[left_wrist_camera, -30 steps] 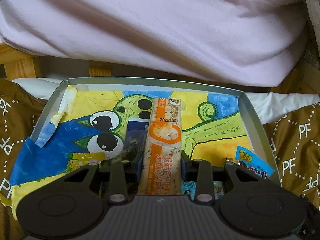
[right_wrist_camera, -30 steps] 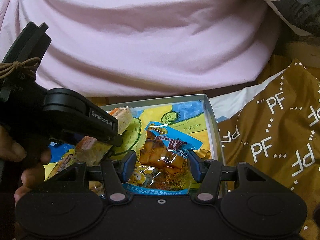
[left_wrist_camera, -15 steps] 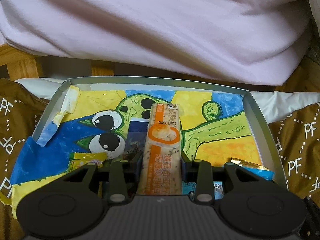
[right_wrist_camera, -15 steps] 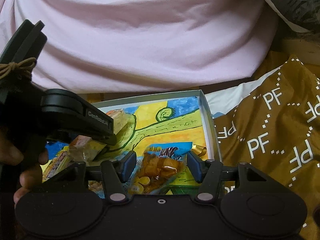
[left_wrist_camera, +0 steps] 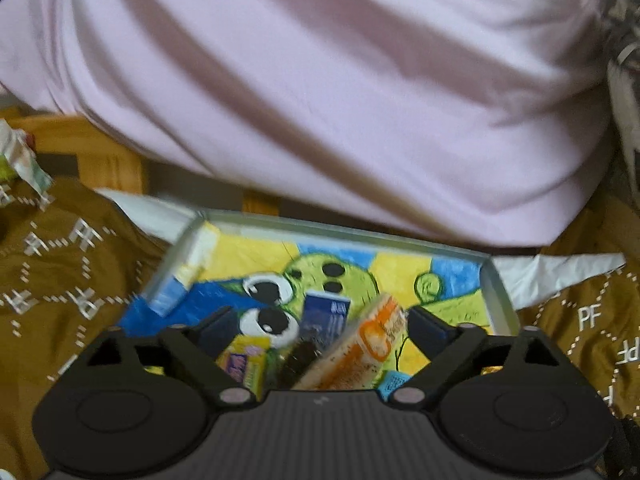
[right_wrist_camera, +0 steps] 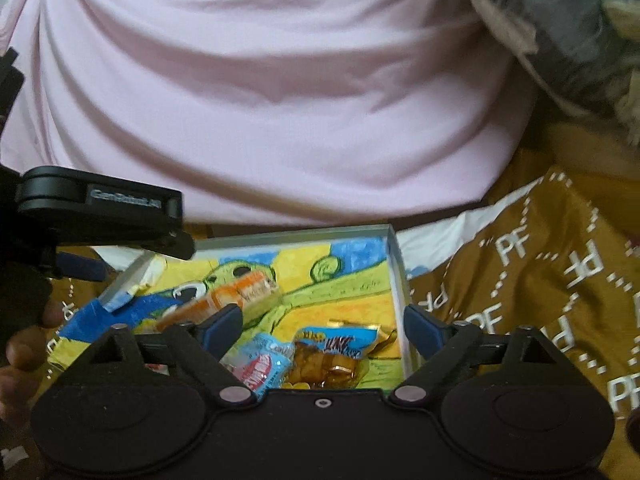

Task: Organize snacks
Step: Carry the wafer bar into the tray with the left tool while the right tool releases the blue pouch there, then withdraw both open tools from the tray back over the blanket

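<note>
A shallow box (left_wrist_camera: pixel 340 235) lined with a green cartoon drawing holds the snacks. My left gripper (left_wrist_camera: pixel 324 326) stands open just above it. The orange-and-white snack bar (left_wrist_camera: pixel 360 352) lies loose and tilted between the spread fingers, beside a dark blue packet (left_wrist_camera: pixel 326 320) and a yellow packet (left_wrist_camera: pixel 244 360). My right gripper (right_wrist_camera: pixel 322 324) is also open over the box's (right_wrist_camera: pixel 396 276) right end. A blue packet of brown snacks (right_wrist_camera: pixel 332 356) and a light blue and pink packet (right_wrist_camera: pixel 264 364) lie under it. The orange bar (right_wrist_camera: pixel 228 300) shows at the left.
A person in a pink shirt (left_wrist_camera: pixel 320 100) sits close behind the box. Brown cloth printed "PF" (right_wrist_camera: pixel 540 280) surrounds the box on both sides. The left gripper's black housing (right_wrist_camera: pixel 100 208) and the hand (right_wrist_camera: pixel 20 352) holding it fill the right wrist view's left side.
Both grippers have opened. The left let go of the orange bar, which now lies tilted in the box. The right released the blue packet into the box. Both pulled back.
</note>
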